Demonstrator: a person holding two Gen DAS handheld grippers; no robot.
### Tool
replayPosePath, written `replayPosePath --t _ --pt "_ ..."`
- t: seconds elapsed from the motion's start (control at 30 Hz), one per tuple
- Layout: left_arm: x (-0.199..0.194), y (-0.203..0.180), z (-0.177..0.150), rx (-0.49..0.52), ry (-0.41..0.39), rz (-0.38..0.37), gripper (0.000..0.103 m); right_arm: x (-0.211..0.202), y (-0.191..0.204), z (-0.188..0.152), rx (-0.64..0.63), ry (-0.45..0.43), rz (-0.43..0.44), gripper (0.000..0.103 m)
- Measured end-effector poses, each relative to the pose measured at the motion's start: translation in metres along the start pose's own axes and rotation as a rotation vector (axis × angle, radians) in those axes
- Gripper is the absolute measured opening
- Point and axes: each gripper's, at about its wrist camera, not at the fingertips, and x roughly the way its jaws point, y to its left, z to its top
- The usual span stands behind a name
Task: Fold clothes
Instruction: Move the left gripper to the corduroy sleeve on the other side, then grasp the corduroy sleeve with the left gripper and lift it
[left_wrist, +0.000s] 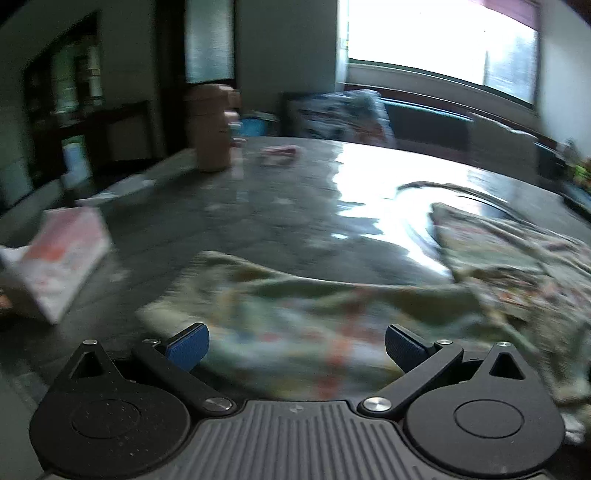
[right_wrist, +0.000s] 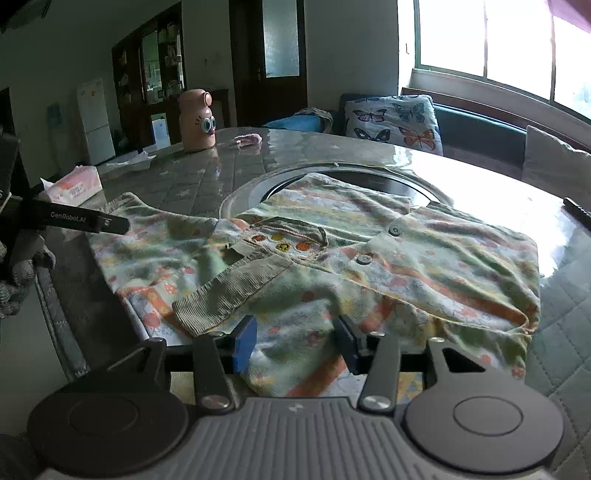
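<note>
Left wrist view (heavily blurred). The left gripper (left_wrist: 297, 347) fills the bottom of the frame, its two blue pads (left_wrist: 188, 347) spread wide with nothing pinched. The shirt (left_wrist: 295, 314) lies under and ahead of the pads across the lower centre, running on to the right edge. The table (left_wrist: 258, 206) shows glare at centre right. A tissue pack (left_wrist: 62, 258) sits at the left edge. A pink bottle (left_wrist: 212, 129) stands at upper centre left, with a small pink item (left_wrist: 279, 151) just to its right (too blurred to identify).

Right wrist view (sharp). The right gripper (right_wrist: 295, 345) occupies the bottom of the frame. Its jaws stand partly apart, and a fold of the shirt (right_wrist: 332, 258) lies between the pads; whether the pads press on the cloth cannot be told. The shirt is spread over the centre of the frame, collar and two buttons up, and its far part overlaps a round inset (right_wrist: 332, 177) in the table (right_wrist: 207, 177). One ribbed cuff (right_wrist: 229, 291) lies across the front, left of centre. A black finger of the left gripper (right_wrist: 92, 223) reaches in from the left edge, its tip over the shirt's left sleeve. The tissue pack (right_wrist: 72, 186) lies at left; the bottle (right_wrist: 195, 120) stands at upper left centre. A butterfly cushion (right_wrist: 395, 122) rests behind the table.
</note>
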Motion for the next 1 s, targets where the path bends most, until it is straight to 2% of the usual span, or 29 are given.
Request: replayPosePath --t 0.2,0.4,0.7,0.73,0.8,0.83,0.87,1.0 --pt "0.004 0.040 0.004 -0.105 -0.039 0.120 0.102 -0.002 -0.001 0.003 0.011 -0.004 0.002 0.049" --pt "0.015 0.060 0.007 -0.164 -0.009 0.129 0.092 -0.002 -0.001 0.005 0.020 -0.004 0.003 0.049" --pt "0.023 0.062 0.006 -0.176 -0.001 0.124 0.053 -0.004 -0.002 0.006 0.039 -0.013 0.000 0.049" --pt "0.022 0.063 0.006 -0.181 -0.003 0.115 0.042 -0.004 -0.002 0.006 0.043 -0.015 0.000 0.049" --pt "0.022 0.063 0.006 -0.192 -0.004 0.092 0.030 -0.006 -0.003 0.005 0.047 -0.019 -0.002 0.049" --pt "0.020 0.062 0.006 -0.196 -0.007 0.078 0.018 -0.006 -0.003 0.005 0.049 -0.021 -0.003 0.049" --pt "0.018 0.060 0.007 -0.200 -0.011 0.063 0.015 -0.007 -0.004 0.005 0.052 -0.022 -0.003 0.049" --pt "0.003 0.047 0.012 -0.189 -0.039 -0.008 0.012 -0.011 -0.007 0.004 0.075 -0.034 -0.010 0.049"
